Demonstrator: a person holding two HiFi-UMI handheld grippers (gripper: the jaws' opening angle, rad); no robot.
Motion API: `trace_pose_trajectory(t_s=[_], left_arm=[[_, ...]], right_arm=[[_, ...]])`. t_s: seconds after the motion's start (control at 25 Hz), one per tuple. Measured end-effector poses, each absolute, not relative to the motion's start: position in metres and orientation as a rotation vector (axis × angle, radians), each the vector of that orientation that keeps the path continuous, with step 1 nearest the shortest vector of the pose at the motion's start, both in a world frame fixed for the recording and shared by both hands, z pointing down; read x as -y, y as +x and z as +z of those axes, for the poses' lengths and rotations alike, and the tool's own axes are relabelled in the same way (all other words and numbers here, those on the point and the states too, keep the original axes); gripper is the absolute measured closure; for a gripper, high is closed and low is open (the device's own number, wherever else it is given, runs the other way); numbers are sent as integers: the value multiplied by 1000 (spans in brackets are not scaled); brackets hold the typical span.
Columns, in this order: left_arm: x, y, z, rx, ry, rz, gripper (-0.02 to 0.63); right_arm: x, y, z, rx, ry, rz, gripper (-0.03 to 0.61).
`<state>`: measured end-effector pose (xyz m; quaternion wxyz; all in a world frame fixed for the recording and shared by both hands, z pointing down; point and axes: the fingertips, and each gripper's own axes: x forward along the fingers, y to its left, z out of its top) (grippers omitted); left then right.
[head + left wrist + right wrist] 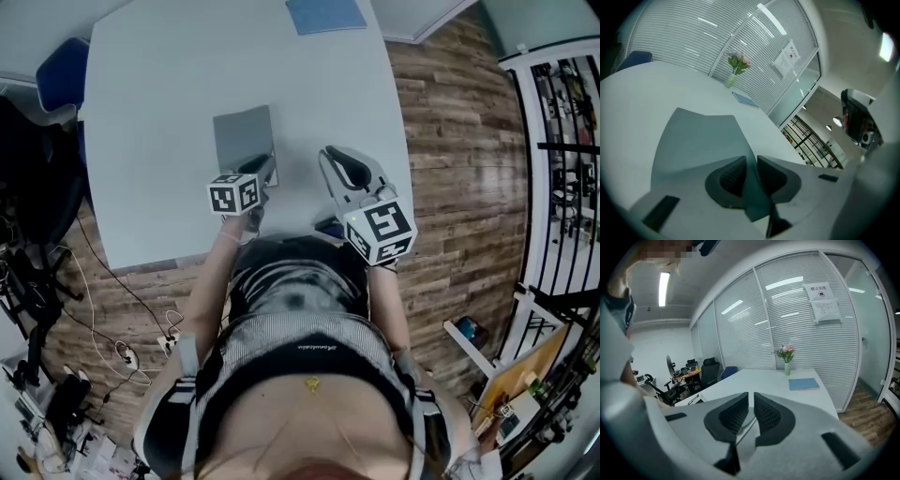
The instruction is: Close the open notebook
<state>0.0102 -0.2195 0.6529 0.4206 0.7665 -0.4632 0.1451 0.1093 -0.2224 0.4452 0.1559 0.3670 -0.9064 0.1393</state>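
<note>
The notebook [242, 136] lies on the table [159, 112], close to its near edge and about midway along it. Its long axis seems to run from that edge toward the far one. From the head view it shows as one plain grey rectangle, so the cover looks all but down. Only its near right corner curls up off the block.

That raised corner is what the coming move turns on. It runs up between the jaws of the left gripper [751, 159], which stand narrowly apart and pinch the sheet. The rest of the notebook spreads ahead of and below that gripper. To finish, I judge the corner has to go down and away, flat onto the block, before it is let go.

The right gripper [751, 395] hangs over bare table, near the notebook's right edge but clear of it. Its jaws are almost together, with nothing between them. The left gripper is plainly the nearer.

The grey cover shows no brand or title. A paper notice [821, 301] on the glass wall has a heading in Chinese characters, too small to read surely.
</note>
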Motion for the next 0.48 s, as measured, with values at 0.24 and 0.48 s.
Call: trace_pose_trajectory(t_s=[0.24,0.48], left_arm=[[219,13,654,1195,1930,383,551],[218,16,657,1218,1939,415,546]], right_arm=[[225,111,445,2603,1033,393,541],[225,109,444,2616,1009,389,541]])
